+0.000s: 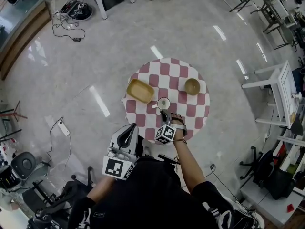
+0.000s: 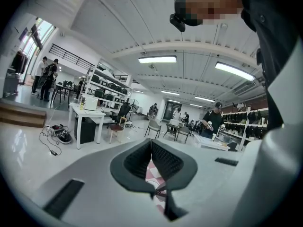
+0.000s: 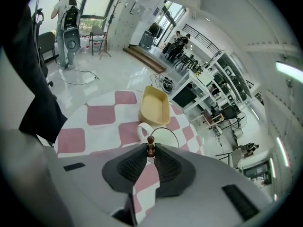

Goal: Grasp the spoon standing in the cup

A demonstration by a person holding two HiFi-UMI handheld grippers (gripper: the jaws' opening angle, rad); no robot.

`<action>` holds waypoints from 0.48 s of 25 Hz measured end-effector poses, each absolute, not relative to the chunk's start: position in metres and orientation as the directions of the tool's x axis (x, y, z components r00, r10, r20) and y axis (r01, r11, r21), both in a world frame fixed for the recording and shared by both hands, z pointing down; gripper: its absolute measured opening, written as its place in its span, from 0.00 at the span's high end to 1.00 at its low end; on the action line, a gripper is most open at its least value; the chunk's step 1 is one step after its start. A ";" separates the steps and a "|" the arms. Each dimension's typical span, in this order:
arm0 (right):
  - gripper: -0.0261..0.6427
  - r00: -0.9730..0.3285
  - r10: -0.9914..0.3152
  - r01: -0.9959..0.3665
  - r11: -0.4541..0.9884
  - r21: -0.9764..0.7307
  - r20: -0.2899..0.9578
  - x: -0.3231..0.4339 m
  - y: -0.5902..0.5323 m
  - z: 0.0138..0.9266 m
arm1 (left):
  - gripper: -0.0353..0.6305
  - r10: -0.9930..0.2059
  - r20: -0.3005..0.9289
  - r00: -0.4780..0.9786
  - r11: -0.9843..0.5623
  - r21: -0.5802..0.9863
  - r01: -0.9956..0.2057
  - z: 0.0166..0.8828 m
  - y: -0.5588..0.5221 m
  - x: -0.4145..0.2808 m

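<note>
Leaving left gripper (image 2: 151, 142) at seven o'clock with empty fingers (image 2: 137, 162) shut, lift straight up with right gripper (image 3: 150, 151) fingers (image 3: 166, 163) clamped on the brown knob-ended wooden spoon (image 3: 150, 145) standing in the white ceramic cup (image 3: 165, 137), six o'clock of centre on the round red-checked worktop (image 3: 99, 115).

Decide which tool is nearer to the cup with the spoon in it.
Right. The right tool is directly over the cup, its jaws gripping the spoon by its handle. The left tool sits shut, back at the table edge, well short of the cup.
</note>
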State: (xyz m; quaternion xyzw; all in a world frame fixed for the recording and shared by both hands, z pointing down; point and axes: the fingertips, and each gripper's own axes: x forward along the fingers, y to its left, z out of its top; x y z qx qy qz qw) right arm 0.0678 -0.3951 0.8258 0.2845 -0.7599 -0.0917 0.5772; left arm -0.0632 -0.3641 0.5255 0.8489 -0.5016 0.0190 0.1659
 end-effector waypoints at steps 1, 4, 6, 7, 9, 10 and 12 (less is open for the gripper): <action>0.86 -0.176 -0.544 -0.332 0.817 0.471 0.820 0.068 -0.394 0.823 | 0.93 -0.846 0.197 0.495 -0.442 0.261 -0.858 0.524 -0.361 -0.063; 0.86 -0.205 -0.582 -0.375 0.790 0.486 0.787 0.069 -0.393 0.811 | 0.93 -0.850 0.187 0.493 -0.443 0.253 -0.860 0.520 -0.351 -0.062; 0.86 -0.226 -0.617 -0.409 0.763 0.502 0.754 0.071 -0.390 0.797 | 0.93 -0.854 0.175 0.491 -0.444 0.249 -0.861 0.516 -0.340 -0.061; 0.86 -0.235 -0.634 -0.424 0.749 0.510 0.736 0.071 -0.388 0.787 | 0.93 -0.855 0.168 0.490 -0.445 0.245 -0.861 0.515 -0.334 -0.060; 0.86 -0.257 -0.664 -0.467 0.722 0.511 0.702 0.072 -0.379 0.761 | 0.93 -0.857 0.157 0.490 -0.449 0.238 -0.861 0.510 -0.319 -0.057; 0.86 -0.273 -0.676 -0.498 0.708 0.500 0.685 0.072 -0.373 0.747 | 0.93 -0.858 0.150 0.490 -0.451 0.234 -0.861 0.507 -0.310 -0.055; 0.86 -0.310 -0.702 -0.570 0.677 0.466 0.641 0.073 -0.359 0.720 | 0.93 -0.863 0.133 0.488 -0.454 0.225 -0.862 0.500 -0.289 -0.053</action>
